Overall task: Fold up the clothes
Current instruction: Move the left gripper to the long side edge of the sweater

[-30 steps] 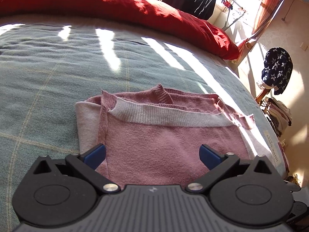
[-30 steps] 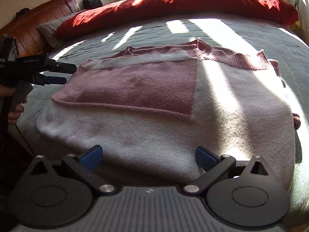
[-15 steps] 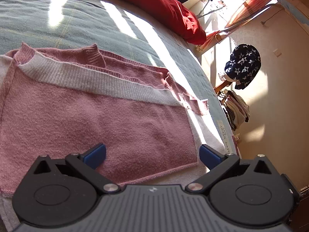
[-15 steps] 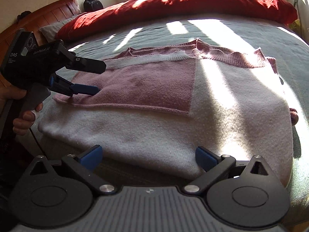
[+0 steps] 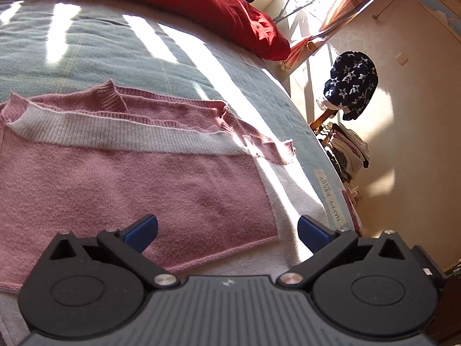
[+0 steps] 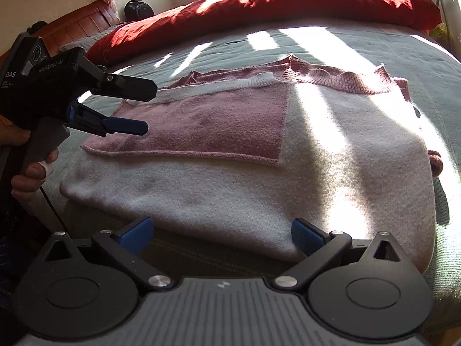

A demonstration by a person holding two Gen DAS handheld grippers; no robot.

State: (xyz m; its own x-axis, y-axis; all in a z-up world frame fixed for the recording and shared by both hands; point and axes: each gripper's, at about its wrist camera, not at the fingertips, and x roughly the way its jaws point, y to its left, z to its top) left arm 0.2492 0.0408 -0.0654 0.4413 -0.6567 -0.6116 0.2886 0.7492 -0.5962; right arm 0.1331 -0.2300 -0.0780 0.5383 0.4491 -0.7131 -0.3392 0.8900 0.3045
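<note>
1. Left wrist view: left tongs point(image 5: 227, 230) spread wide, nothing between the blue pads. They hover over the pink panel of the sweater point(image 5: 129, 178), near its lower right corner at 5 o'clock. Contact with the knit: cannot tell.
2. Same view: sweater lies flat on the grey-green bed point(image 5: 95, 54); red duvet point(image 5: 207, 5) at 12 o'clock, star-print garment point(image 5: 350, 89) at 2 o'clock.
3. Versus 0.5 s ago: more bed and duvet are in frame, and the sweater's collar sits lower in it.
4. Right wrist view: right tongs point(image 6: 222, 235) wide open, empty, at the near white hem of the sweater point(image 6: 259, 173), at 6 o'clock.
5. Same view: the left tongs point(image 6: 144, 109) are at 9 o'clock, gripped by a hand point(image 6: 31, 170), jaws parted above the pink panel's left edge.
6. Versus 0.5 s ago: left tongs have advanced further over the sweater.
</note>
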